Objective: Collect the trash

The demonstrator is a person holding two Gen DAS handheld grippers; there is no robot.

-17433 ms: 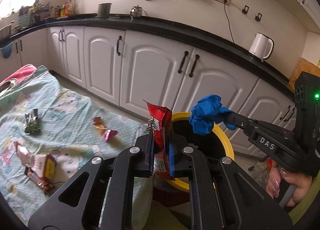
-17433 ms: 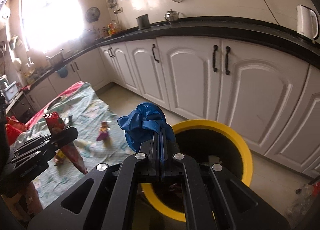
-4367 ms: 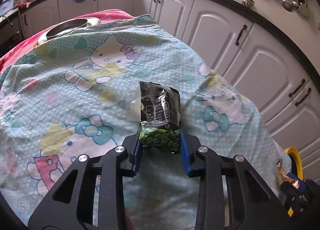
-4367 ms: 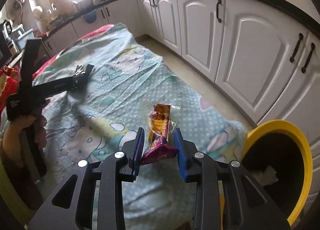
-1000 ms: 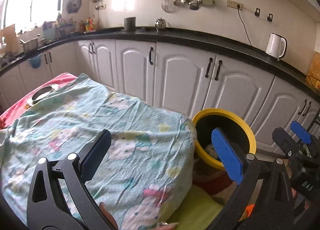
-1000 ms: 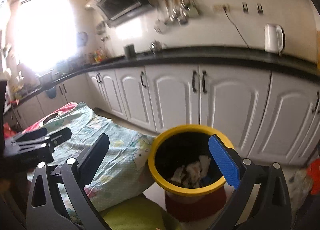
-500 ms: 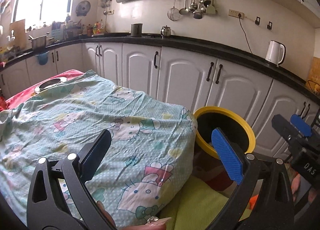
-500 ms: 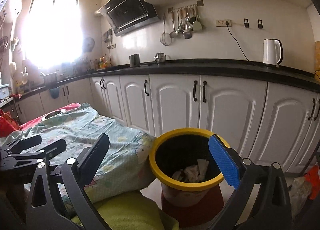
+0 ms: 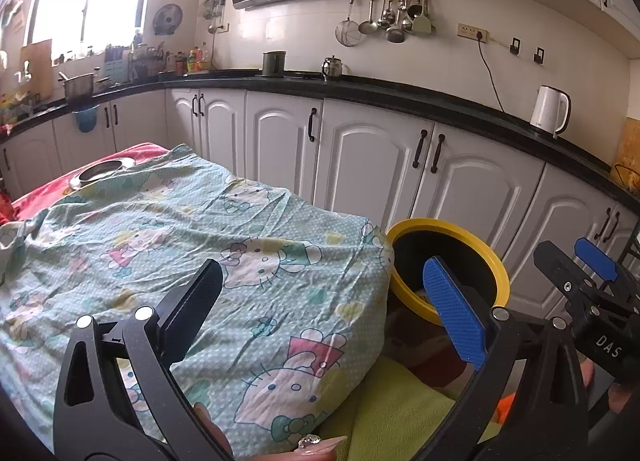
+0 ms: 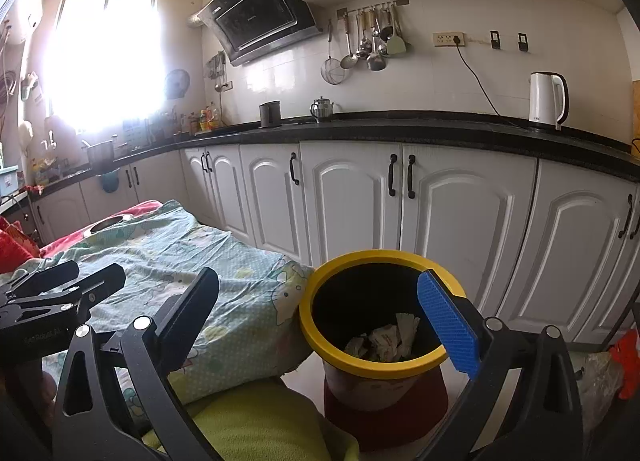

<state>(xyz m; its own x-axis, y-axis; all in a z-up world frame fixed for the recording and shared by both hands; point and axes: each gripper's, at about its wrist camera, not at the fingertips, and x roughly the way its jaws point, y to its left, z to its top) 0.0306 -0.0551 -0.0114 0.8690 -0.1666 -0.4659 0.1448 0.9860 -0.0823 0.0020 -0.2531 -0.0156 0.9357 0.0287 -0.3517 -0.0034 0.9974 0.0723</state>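
A bin with a yellow rim (image 10: pixel 382 364) stands on the floor beside the table, with crumpled wrappers (image 10: pixel 384 339) inside; it also shows in the left wrist view (image 9: pixel 472 239). My left gripper (image 9: pixel 322 297) is wide open and empty, above the near edge of the cloth-covered table (image 9: pixel 180 245). My right gripper (image 10: pixel 320 309) is wide open and empty, held back from the bin. The right gripper shows at the right of the left wrist view (image 9: pixel 588 273), and the left gripper at the left of the right wrist view (image 10: pixel 64 285). No trash shows on the cloth.
A metal dish (image 9: pixel 102 172) sits at the table's far end on a red cloth. White cabinets (image 10: pixel 448 221) under a black counter run behind the bin. A white kettle (image 10: pixel 546 99) stands on the counter. A green cushion (image 10: pixel 256 421) lies below the grippers.
Both grippers have drawn slightly back and up from the table and bin; both stay wide open and empty. Earlier, wrappers held in the grippers were on the table and are gone from it now.
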